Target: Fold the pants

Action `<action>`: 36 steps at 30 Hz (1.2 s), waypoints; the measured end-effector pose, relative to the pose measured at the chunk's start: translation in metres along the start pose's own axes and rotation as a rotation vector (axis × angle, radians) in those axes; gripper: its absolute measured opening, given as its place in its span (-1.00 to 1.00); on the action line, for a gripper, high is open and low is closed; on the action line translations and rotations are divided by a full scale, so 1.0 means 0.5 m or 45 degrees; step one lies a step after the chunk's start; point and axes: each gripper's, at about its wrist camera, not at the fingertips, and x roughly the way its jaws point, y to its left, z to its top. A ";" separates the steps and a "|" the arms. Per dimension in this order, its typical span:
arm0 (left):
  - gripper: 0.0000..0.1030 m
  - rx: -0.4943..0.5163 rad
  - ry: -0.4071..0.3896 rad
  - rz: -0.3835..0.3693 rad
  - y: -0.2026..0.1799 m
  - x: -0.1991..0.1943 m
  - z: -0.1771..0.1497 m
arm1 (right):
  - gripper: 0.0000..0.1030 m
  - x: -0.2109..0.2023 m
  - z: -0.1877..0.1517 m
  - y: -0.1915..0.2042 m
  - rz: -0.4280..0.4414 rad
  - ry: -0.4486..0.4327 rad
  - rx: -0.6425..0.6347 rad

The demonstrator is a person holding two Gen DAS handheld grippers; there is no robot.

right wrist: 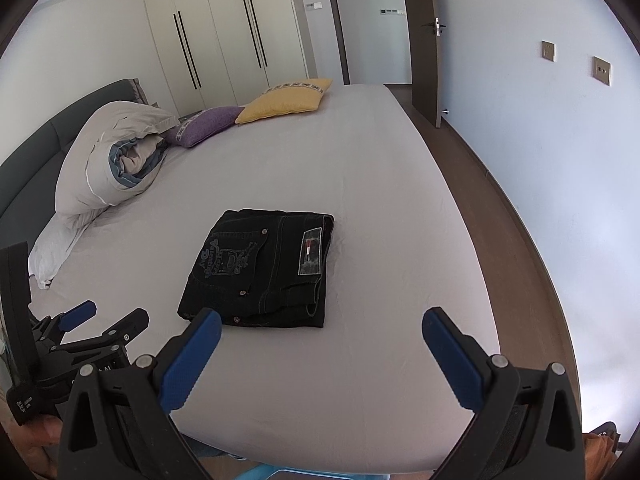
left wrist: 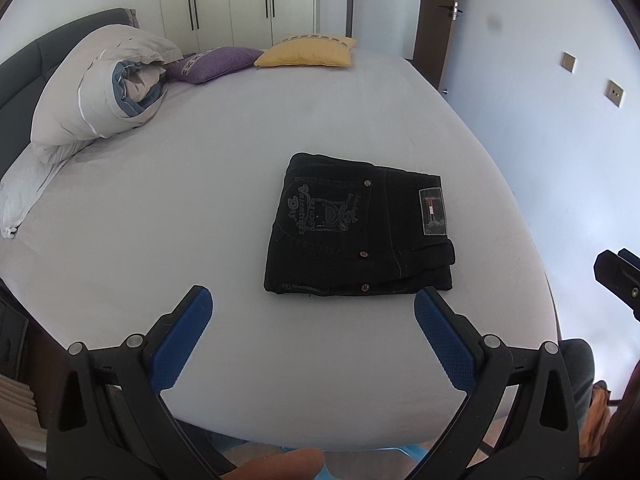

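The black pants (left wrist: 358,226) lie folded into a compact rectangle on the bed's grey sheet (left wrist: 200,220), back pocket embroidery and waist label facing up. They also show in the right wrist view (right wrist: 260,270). My left gripper (left wrist: 314,300) is open and empty, held just short of the pants' near edge. My right gripper (right wrist: 322,320) is open and empty, near the bed's front edge, just in front of the pants. The left gripper also shows at the left in the right wrist view (right wrist: 108,314).
A rolled duvet (left wrist: 100,88) and white pillow (left wrist: 24,188) lie at the left by the dark headboard. A purple cushion (left wrist: 216,63) and a yellow cushion (left wrist: 308,52) lie at the far side. Wardrobe (right wrist: 224,32) and open door (right wrist: 424,40) stand behind. Wooden floor (right wrist: 500,240) runs along the right.
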 end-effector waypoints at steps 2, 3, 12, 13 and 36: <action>1.00 0.003 0.001 0.003 0.000 0.002 0.000 | 1.00 0.000 0.000 0.000 0.000 0.001 0.000; 1.00 0.005 0.000 0.004 -0.001 0.002 0.000 | 1.00 0.001 0.000 0.000 0.000 0.002 0.001; 1.00 -0.001 0.010 0.000 0.000 0.007 -0.002 | 1.00 0.007 -0.005 0.002 0.003 0.015 -0.004; 1.00 -0.002 0.010 0.000 0.000 0.007 -0.002 | 1.00 0.008 -0.005 0.002 0.004 0.016 -0.004; 1.00 -0.001 0.018 -0.008 -0.001 0.013 -0.006 | 1.00 0.011 -0.008 0.003 0.004 0.019 -0.010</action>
